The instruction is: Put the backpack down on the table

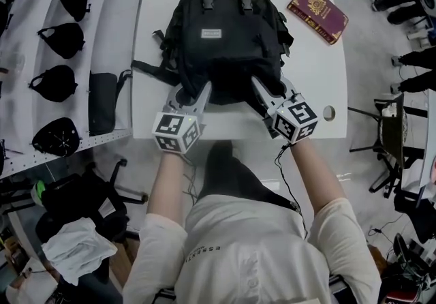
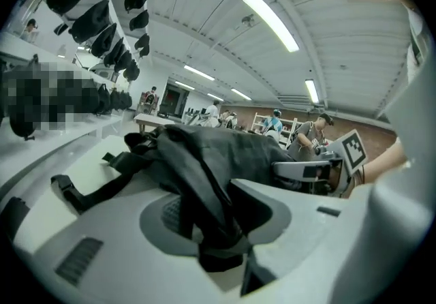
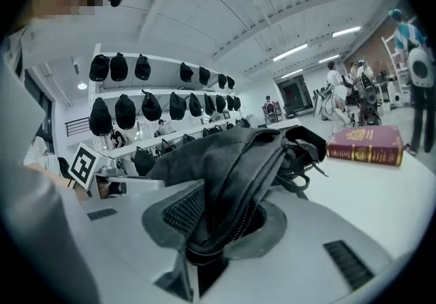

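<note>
A black backpack (image 1: 225, 43) lies flat on the white table (image 1: 310, 78), its top handle toward the far edge. My left gripper (image 1: 191, 95) grips its near left edge, with a fold of black fabric (image 2: 204, 180) pinched between the jaws. At the near right edge my right gripper (image 1: 274, 91) holds a fold with a zipper (image 3: 231, 187). In the left gripper view (image 2: 218, 228) a loose strap (image 2: 88, 190) trails over the tabletop. The right gripper view (image 3: 218, 231) shows the bag bunched up ahead of the jaws.
A dark red book (image 1: 317, 13) lies at the table's far right corner, also in the right gripper view (image 3: 364, 144). A cable hole (image 1: 329, 113) sits near the table's right edge. Shelves with black caps (image 1: 58, 37) and a black pouch (image 1: 102, 101) stand left. Chairs surround the table.
</note>
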